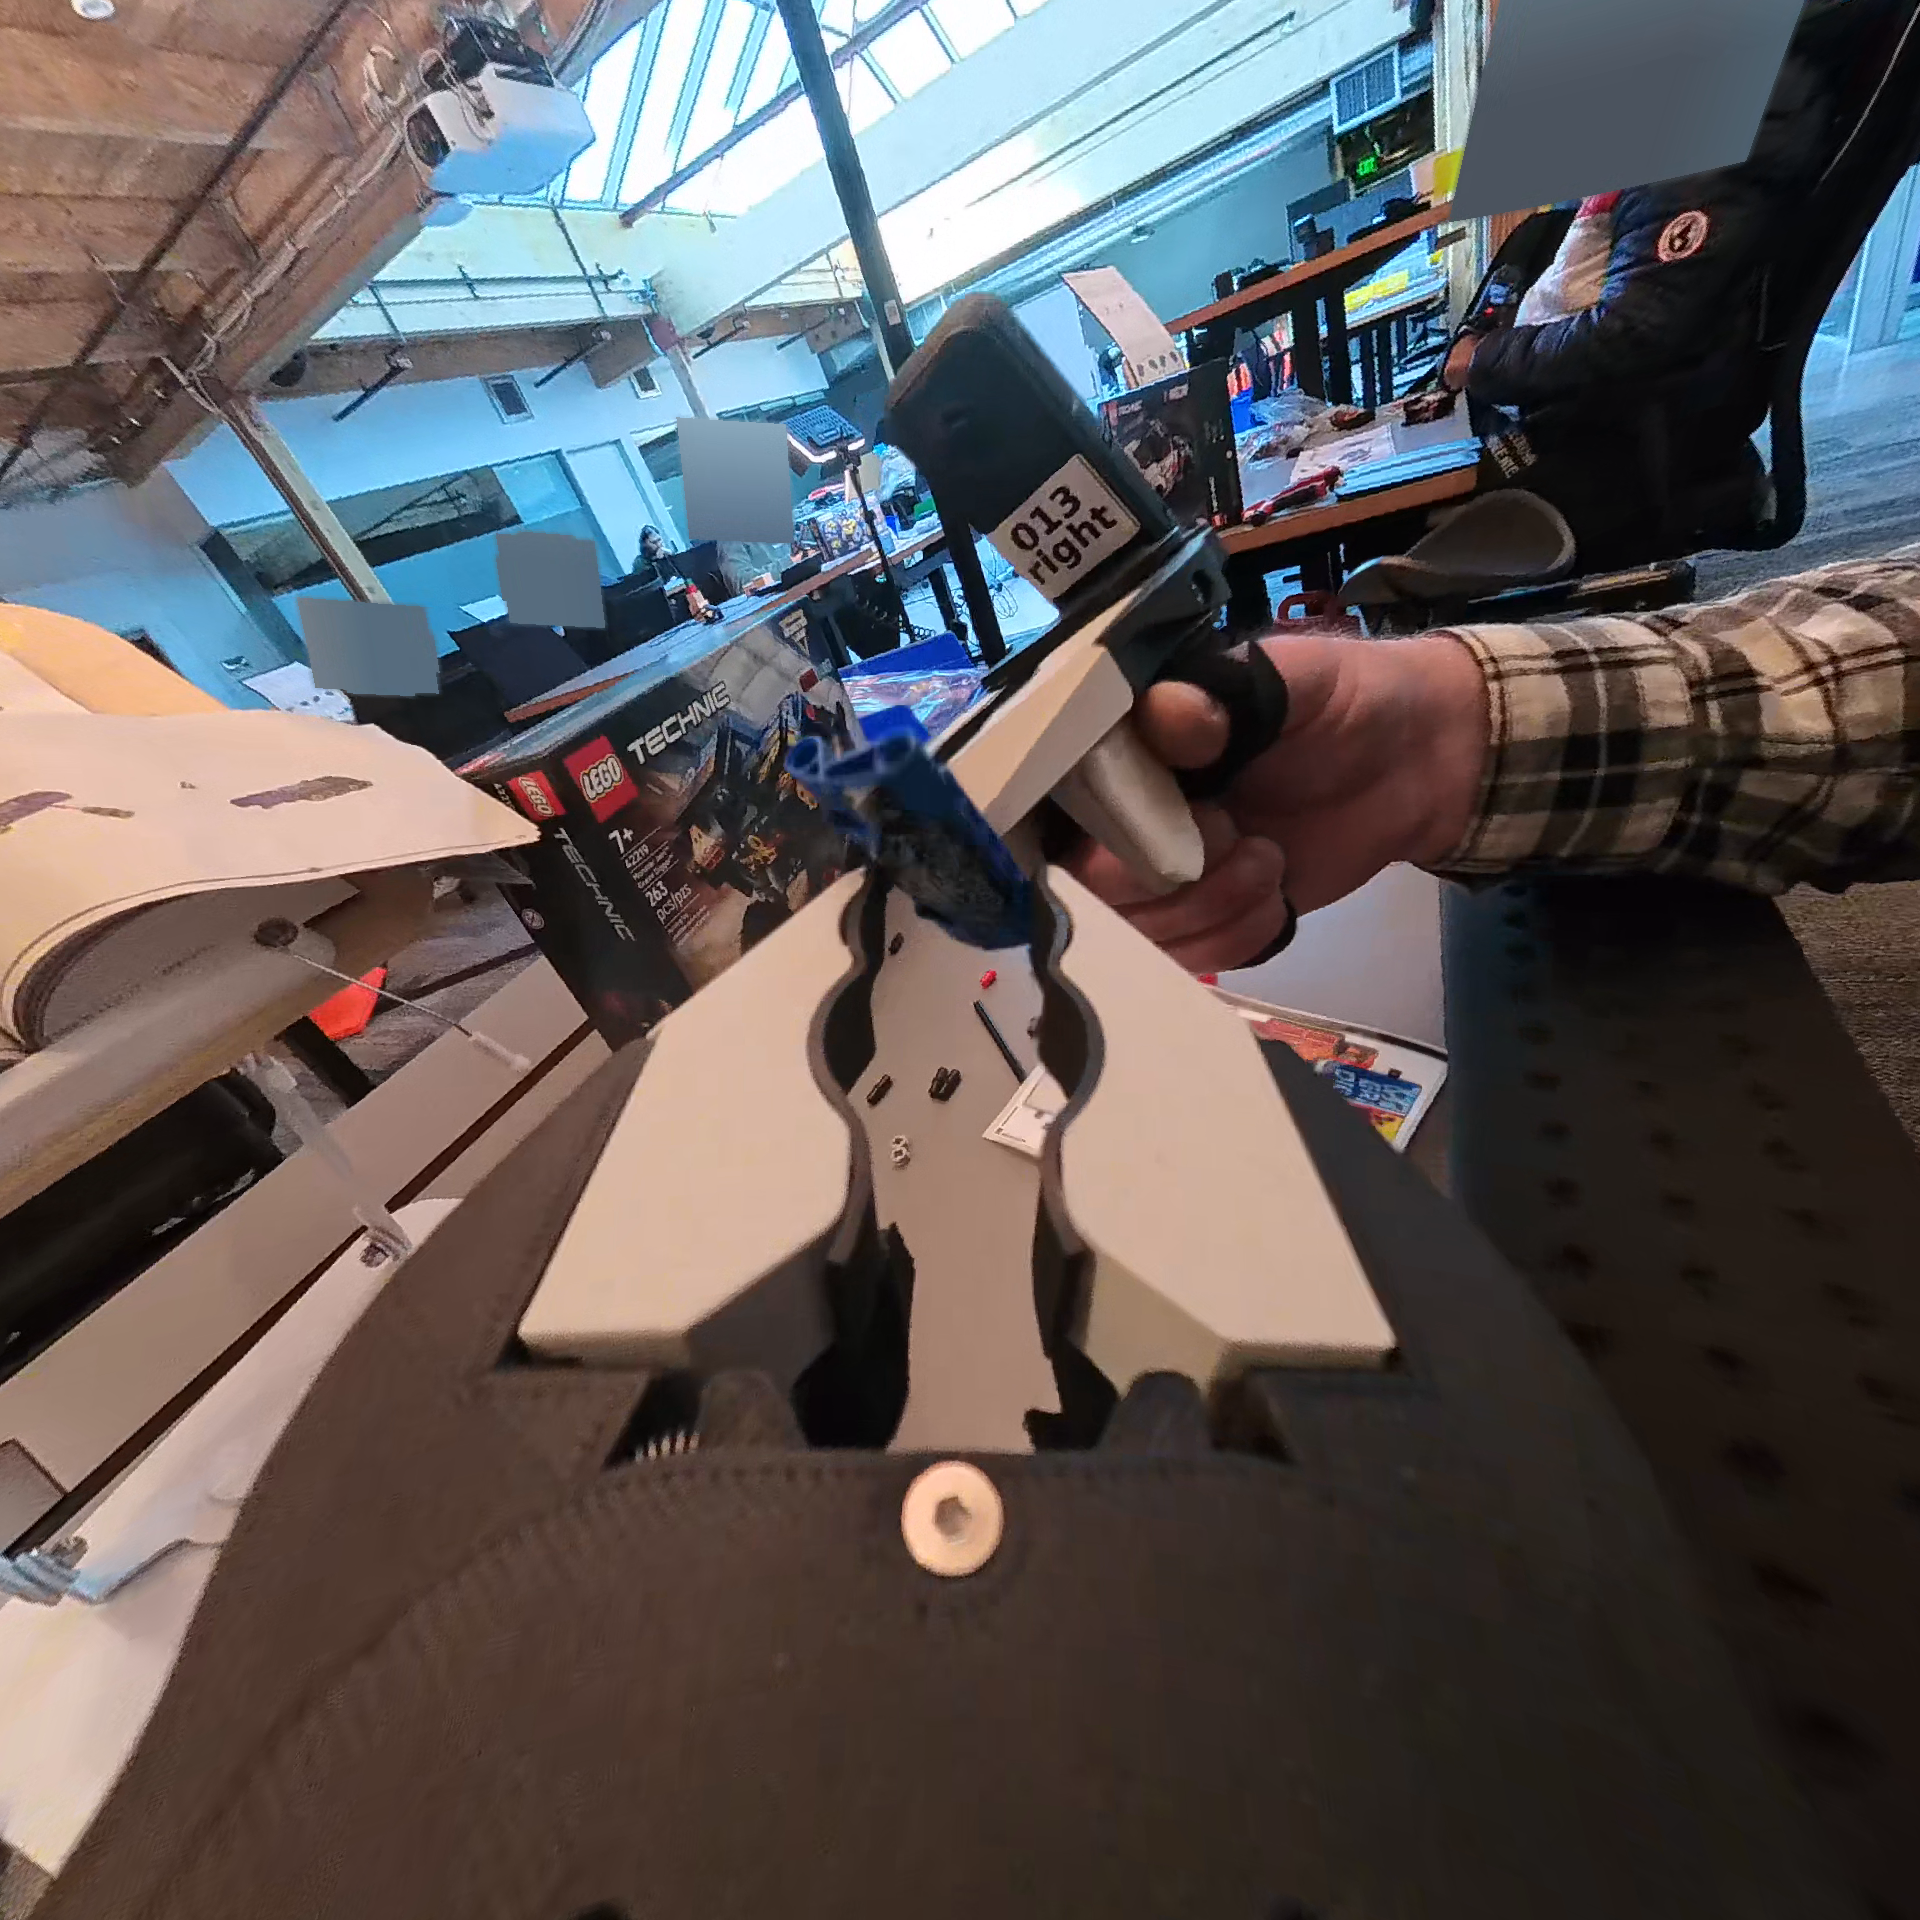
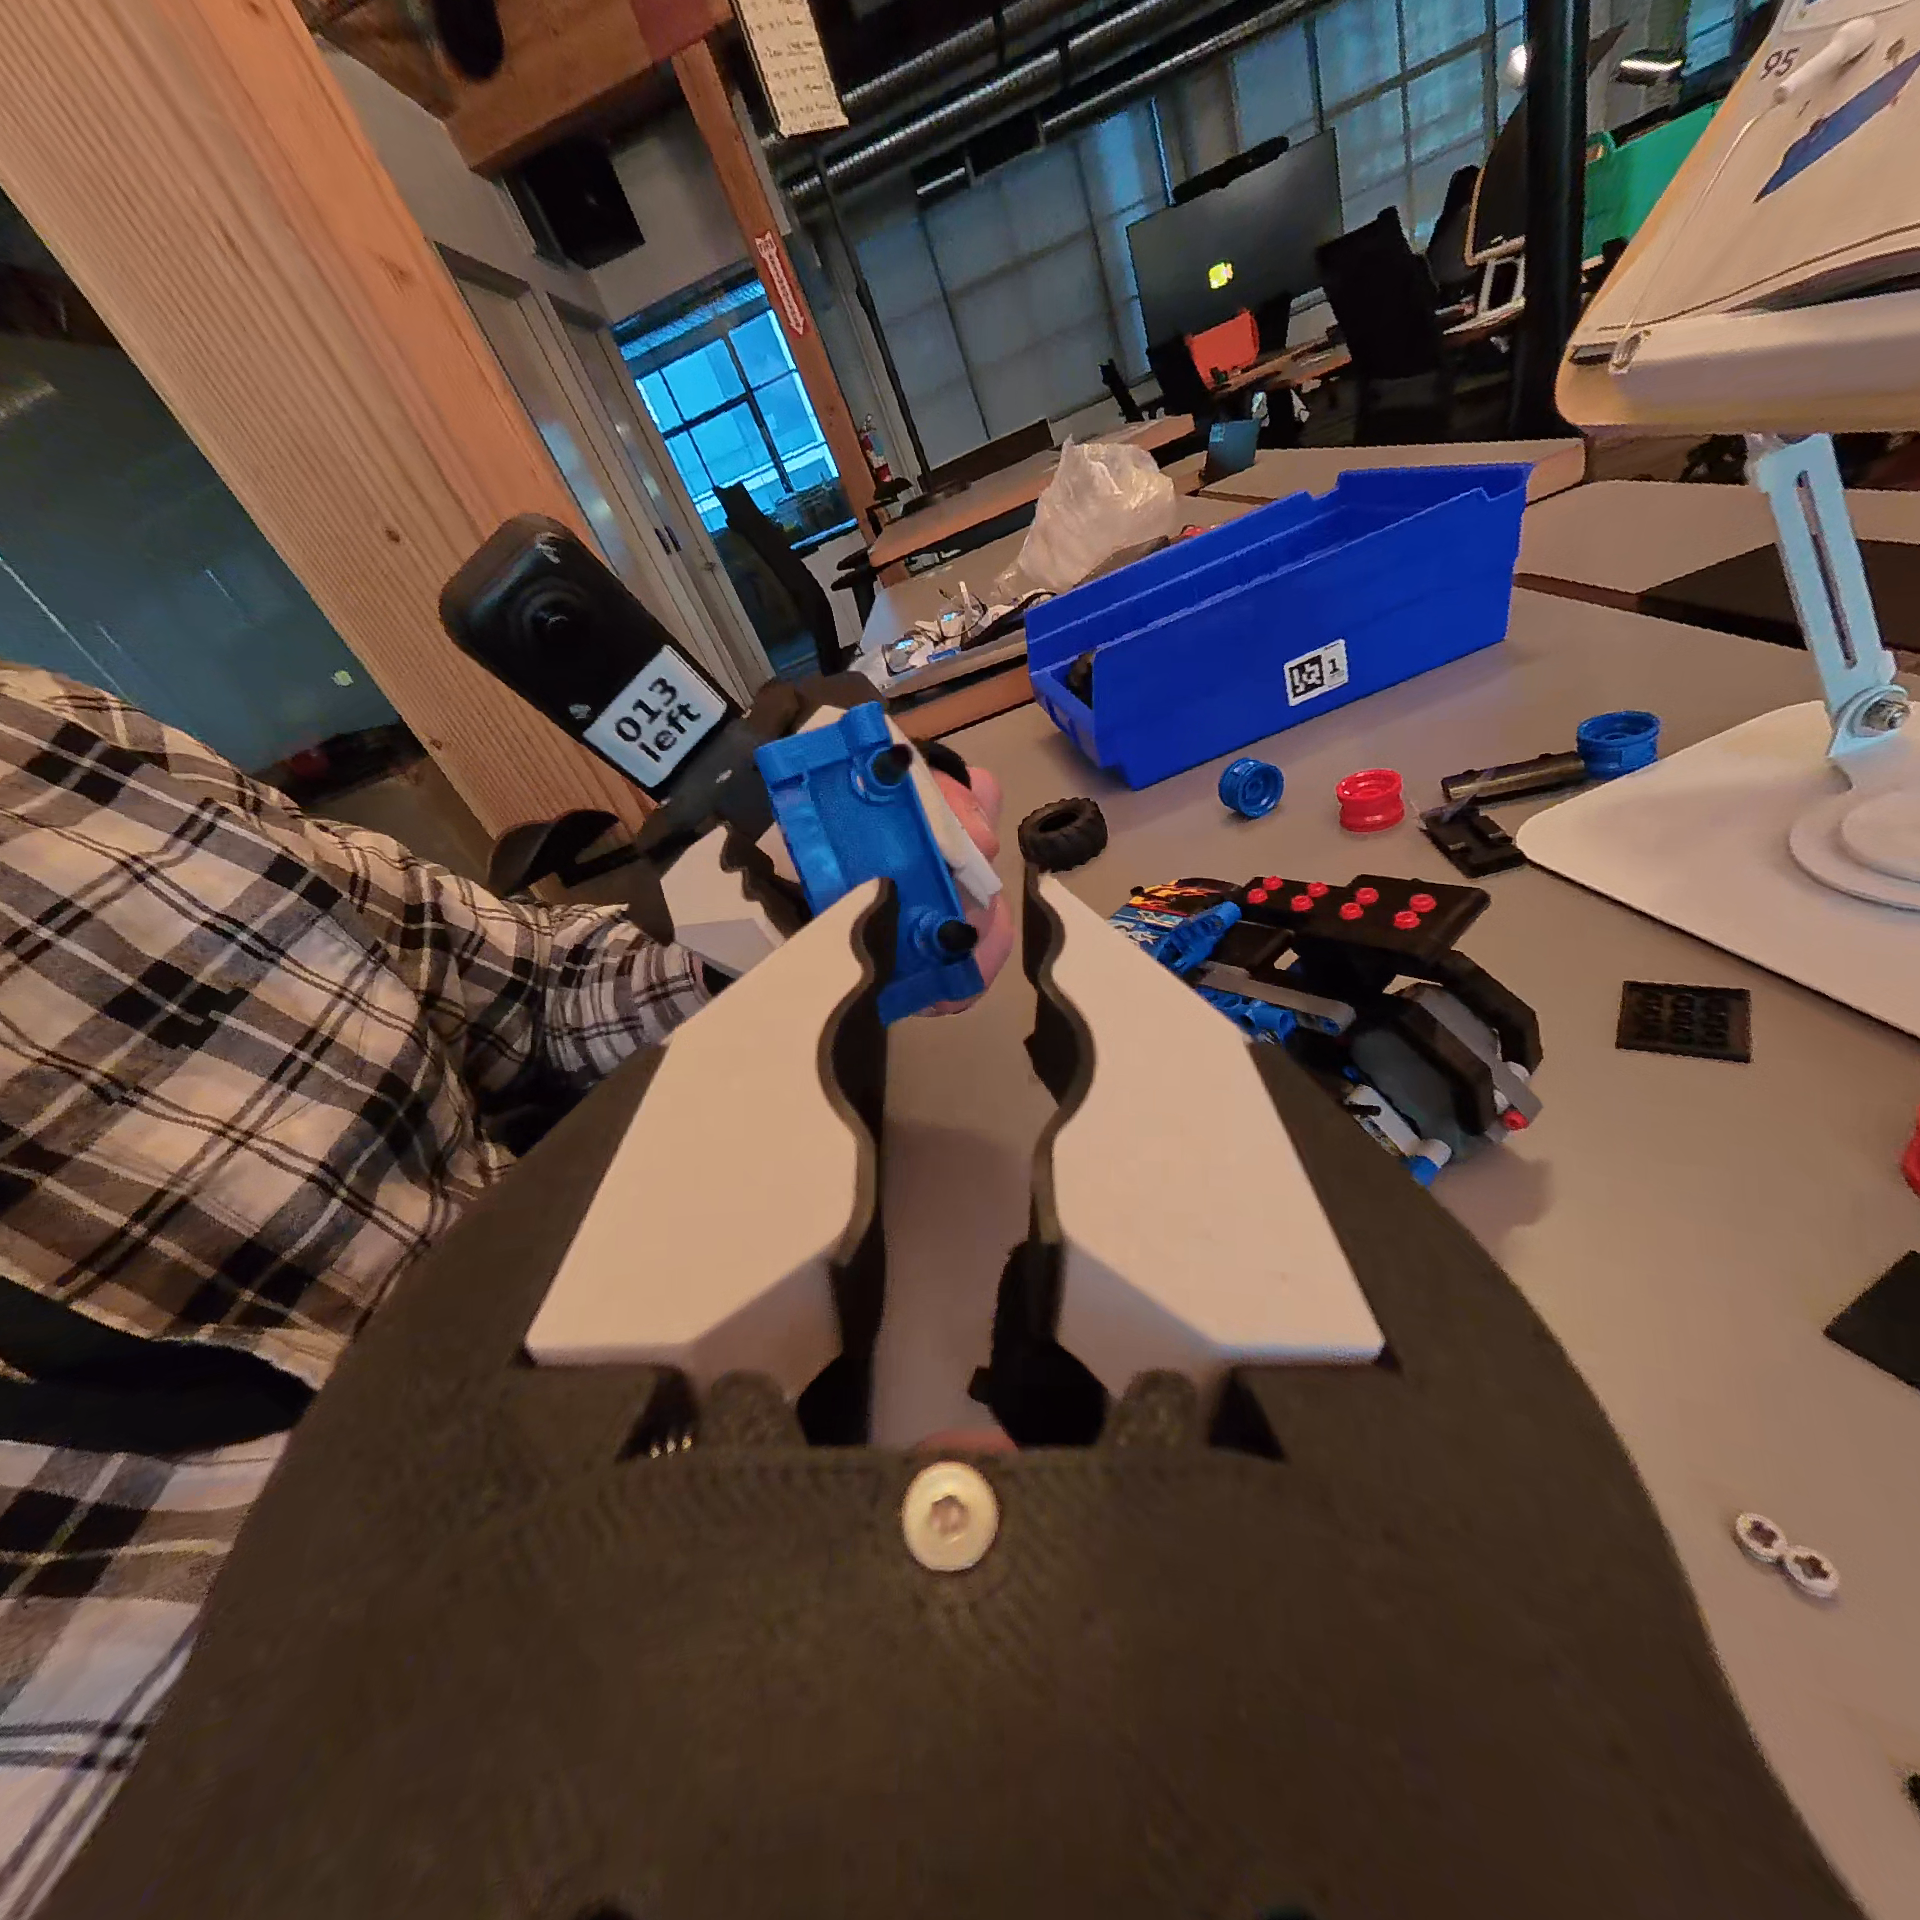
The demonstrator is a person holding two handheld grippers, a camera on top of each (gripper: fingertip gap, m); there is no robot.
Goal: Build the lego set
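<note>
Left gripper [image 1: 951, 888] clamped on blue panel [image 1: 914, 831], held in air above table [image 1: 940, 1039]. Right gripper [image 2: 956, 894] parted, fingertips at panel's [image 2: 868, 847] lower end; grip on it not discernible. Two black pins [image 2: 888, 764] protruding from panel face. Partly built model [image 2: 1361, 997] on table right of grippers. Beyond: black tyre [image 2: 1060, 831], blue hub [image 2: 1250, 787], red hub [image 2: 1369, 800], blue bin [image 2: 1278, 623]. Set box [image 1: 665, 821] upright behind panel.

Bright skylight glare, fisheye-warped edges, slight blur.
</note>
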